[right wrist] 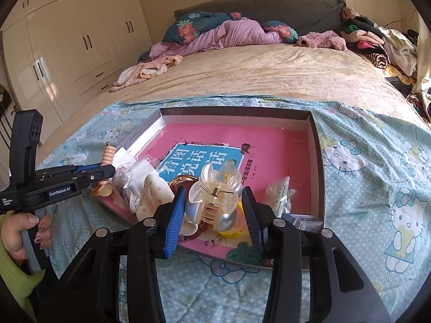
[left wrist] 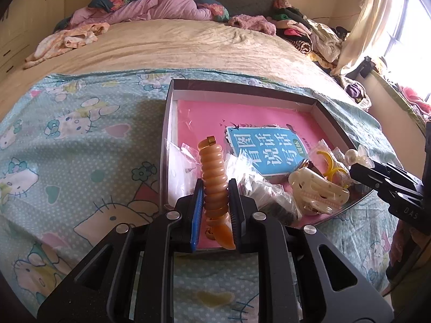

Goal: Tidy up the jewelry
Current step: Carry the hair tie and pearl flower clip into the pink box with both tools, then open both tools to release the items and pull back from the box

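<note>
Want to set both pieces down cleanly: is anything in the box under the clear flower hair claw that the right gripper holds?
Yes. Under the flower hair claw lie a yellow clip and a cream hair claw; the box's far pink floor is bare.

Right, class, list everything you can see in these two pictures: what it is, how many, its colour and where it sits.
Spiral hair tie: one, amber, upright between the left gripper's pads.
Flower claw clip: one, clear with silver, between the right gripper's pads.
Cream claw clip: one, cream, in the box's near end.
Plastic packets: several, clear, in the box's near end.
Book: one, pink cover with a blue panel, flat in the box.
Box: one, shallow, dark outside, on the sheet.
Cartoon sheet: one, teal, over the bed's near end.
Clothes: a pile, mixed, at the far right of the bed.
Wardrobe: cream, left wall.
Left gripper: black, shut.
Right gripper: black, shut.
</note>
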### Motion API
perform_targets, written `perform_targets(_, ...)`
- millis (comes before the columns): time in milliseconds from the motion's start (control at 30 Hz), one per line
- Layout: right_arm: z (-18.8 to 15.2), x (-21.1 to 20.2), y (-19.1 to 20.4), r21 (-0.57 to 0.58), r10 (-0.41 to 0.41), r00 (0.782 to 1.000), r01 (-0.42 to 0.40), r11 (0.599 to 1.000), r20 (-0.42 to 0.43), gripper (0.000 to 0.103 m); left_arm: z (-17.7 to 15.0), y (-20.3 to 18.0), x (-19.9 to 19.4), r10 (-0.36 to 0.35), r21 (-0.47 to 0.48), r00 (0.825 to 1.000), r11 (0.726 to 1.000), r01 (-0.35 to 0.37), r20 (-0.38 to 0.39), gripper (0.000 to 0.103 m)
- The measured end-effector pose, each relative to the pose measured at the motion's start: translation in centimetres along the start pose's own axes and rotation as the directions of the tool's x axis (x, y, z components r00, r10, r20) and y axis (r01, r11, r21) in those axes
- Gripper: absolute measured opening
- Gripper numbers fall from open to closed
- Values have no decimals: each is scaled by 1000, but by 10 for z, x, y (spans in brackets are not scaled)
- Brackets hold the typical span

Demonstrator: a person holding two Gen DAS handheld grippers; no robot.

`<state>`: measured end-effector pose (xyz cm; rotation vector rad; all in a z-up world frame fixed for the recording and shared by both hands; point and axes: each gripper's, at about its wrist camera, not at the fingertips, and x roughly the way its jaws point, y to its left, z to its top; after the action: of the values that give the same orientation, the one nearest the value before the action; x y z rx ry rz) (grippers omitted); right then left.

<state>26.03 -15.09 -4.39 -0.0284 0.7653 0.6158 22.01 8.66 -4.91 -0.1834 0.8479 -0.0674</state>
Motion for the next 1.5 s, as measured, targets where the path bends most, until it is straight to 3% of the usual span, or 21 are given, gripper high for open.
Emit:
perform_targets(767,0,23,4,-1,6,999,-6,1000,-53,42,-5,3,5,-17,-15,1000,1000,17,-12,11)
perform_targets(1067,-1,1,-1,28,-7,1000,7,1000,-9,61,-5,1,5,-8,-15,1000,1000,8,-15,11)
perform_targets(1167,-2,-10,-3,41,-11,1000,10,999,12,69,-6,1,1,-5,-19,1000,1000,5,-15,16)
perform_targets(1300,-2,-24,-3,40,-17,999,16,999,35,76,-6,-1,-7,-12,-23,1000,1000,12,-12,37)
perform_targets(1500,-2,-43,-1,38,-20,998,18,999,66,80,-4,-10,-20,-12,-7,1000,1000,12,9,37)
